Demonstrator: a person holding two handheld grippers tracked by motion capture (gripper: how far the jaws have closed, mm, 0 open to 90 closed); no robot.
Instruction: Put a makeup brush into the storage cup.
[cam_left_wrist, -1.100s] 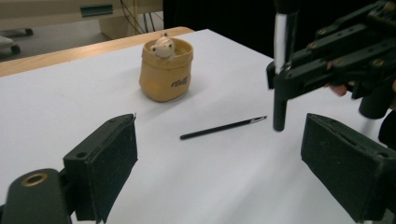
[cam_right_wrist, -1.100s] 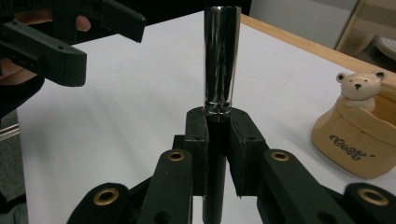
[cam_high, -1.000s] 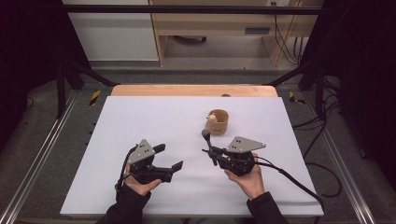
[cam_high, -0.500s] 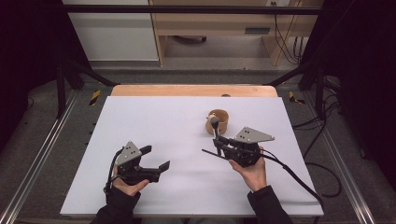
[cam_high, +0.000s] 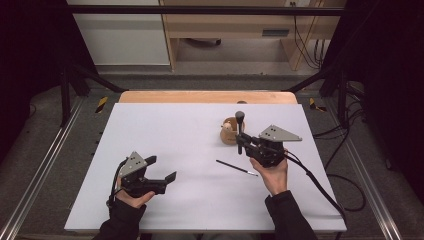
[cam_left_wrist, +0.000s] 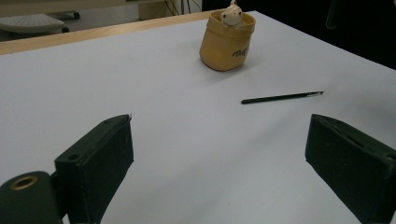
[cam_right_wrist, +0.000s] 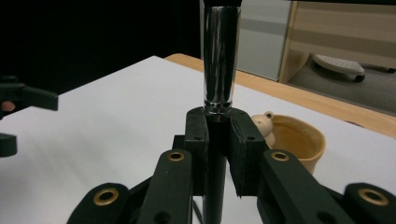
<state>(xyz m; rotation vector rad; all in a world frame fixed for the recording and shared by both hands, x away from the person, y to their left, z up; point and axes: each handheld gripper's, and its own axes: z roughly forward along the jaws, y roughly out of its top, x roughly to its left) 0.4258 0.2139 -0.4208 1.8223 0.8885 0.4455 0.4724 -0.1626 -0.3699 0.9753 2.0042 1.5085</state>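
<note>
A white rectangular table (cam_high: 165, 135) with a strip of pale wood along its far edge carries everything here. Near its front left corner, a person's left hand holds the left gripper (cam_high: 162, 172) low over the surface, its two black jaws spread wide with nothing between them; in the left gripper view (cam_left_wrist: 219, 158) bare white table lies in the gap. Toward the middle of the table, nearer the front edge than the far one, a thin black pen-like stick (cam_high: 236, 167) lies flat, apart from both grippers. Right of it, the right gripper (cam_high: 241, 145) is lifted above the table, its jaws pressed together on a black-handled makeup brush with a shiny silver metal collar (cam_right_wrist: 220, 60), held upright with its dark head on top. Just beyond that gripper, toward the far right corner, stands a small tan round cup with a little cream animal figure at its rim (cam_high: 230, 131).
</note>
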